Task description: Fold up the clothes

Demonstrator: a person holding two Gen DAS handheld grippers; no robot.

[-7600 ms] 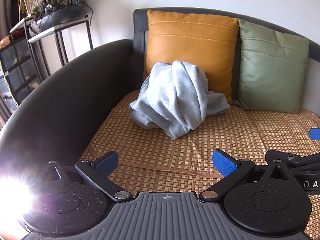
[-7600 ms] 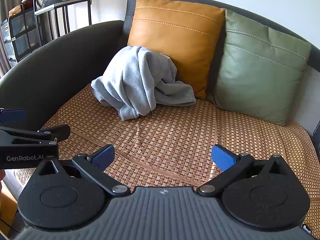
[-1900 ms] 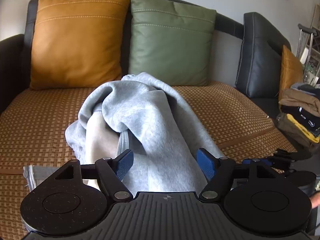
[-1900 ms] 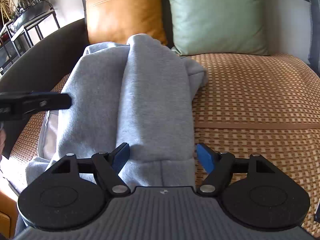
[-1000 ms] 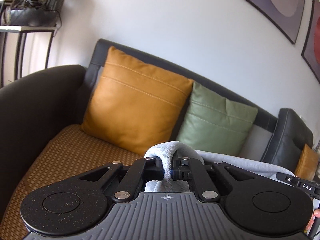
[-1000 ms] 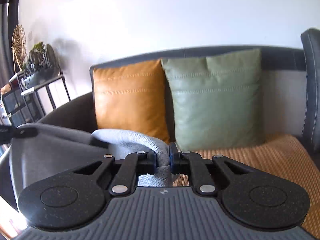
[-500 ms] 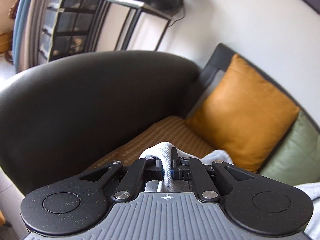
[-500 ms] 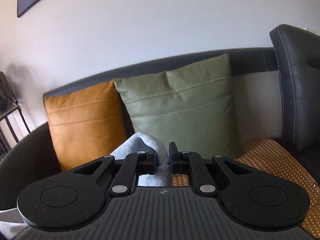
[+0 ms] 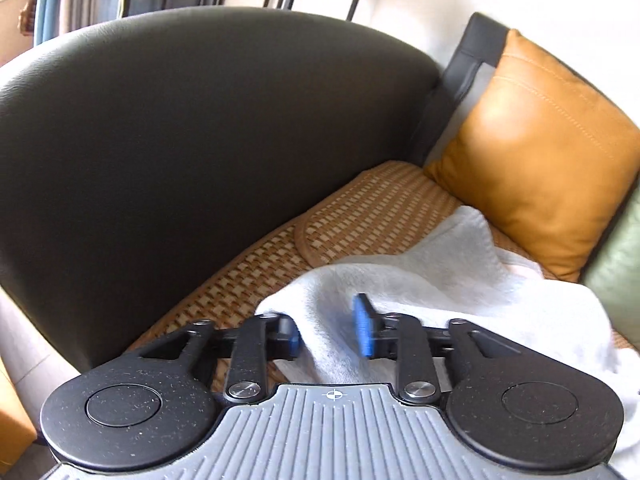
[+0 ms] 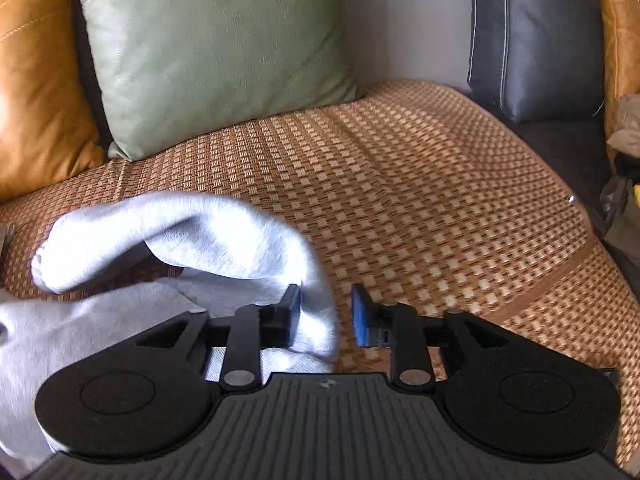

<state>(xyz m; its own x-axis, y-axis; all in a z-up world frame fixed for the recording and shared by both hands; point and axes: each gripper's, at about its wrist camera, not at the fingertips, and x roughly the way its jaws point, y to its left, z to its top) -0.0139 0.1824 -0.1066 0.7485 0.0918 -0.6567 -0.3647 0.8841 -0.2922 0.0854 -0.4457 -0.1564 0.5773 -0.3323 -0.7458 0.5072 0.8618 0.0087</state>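
Note:
A light grey sweatshirt (image 9: 432,280) lies spread on the woven sofa mat (image 9: 360,216), reaching toward the orange cushion. My left gripper (image 9: 330,336) is open, its blue pads apart, with a fold of the cloth lying loose between them. In the right wrist view the same grey sweatshirt (image 10: 188,236) humps up at the left, one sleeve end curling toward the left. My right gripper (image 10: 326,314) is open too; cloth rests against its left finger (image 10: 290,312), while the right finger stands over bare mat.
The dark sofa armrest (image 9: 180,140) rises close on the left. An orange cushion (image 9: 552,152) and a green cushion (image 10: 216,48) lean on the backrest. A dark grey cushion (image 10: 532,36) and a pile of clothes (image 10: 624,152) sit at the far right. Woven mat (image 10: 440,184) stretches right.
Both grippers were shut on the sweatshirt and held it up; now both have come down to the seat and opened, letting the cloth settle on the mat.

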